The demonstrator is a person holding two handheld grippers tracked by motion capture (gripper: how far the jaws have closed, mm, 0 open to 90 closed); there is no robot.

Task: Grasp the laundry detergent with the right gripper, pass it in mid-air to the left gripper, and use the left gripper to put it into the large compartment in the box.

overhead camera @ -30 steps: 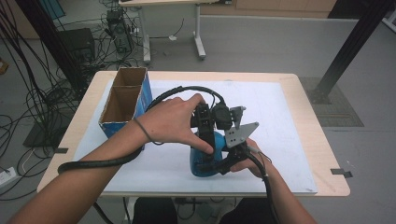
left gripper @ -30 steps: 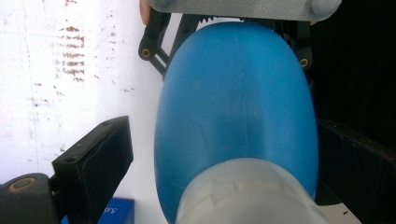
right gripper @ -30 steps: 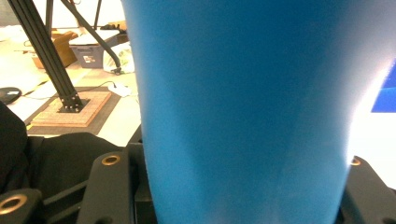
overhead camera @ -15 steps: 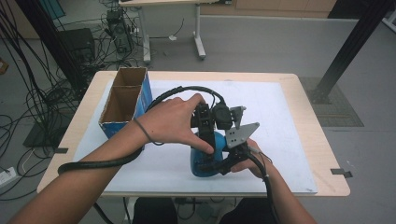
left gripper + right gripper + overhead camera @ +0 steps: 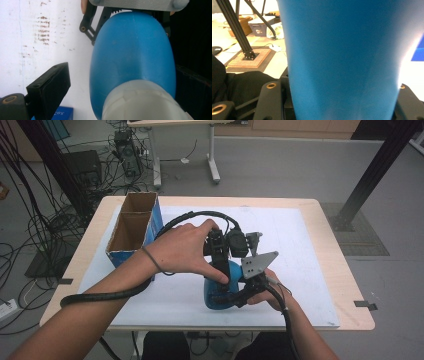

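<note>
Grey floor with cables around a wooden table (image 5: 345,285) under a white sheet (image 5: 300,250); its right half lies free. High view: a cardboard box (image 5: 134,227), two compartments, both look empty, stands at the left edge. A blue bottle (image 5: 222,287) lies near the front edge, between the left gripper (image 5: 222,251) and right gripper (image 5: 245,292).

Left gripper view: jaws spread around the bottle's (image 5: 132,55) white-capped end, left pad not touching.

Right gripper view: jaws clamped on the bottle (image 5: 344,57).
</note>
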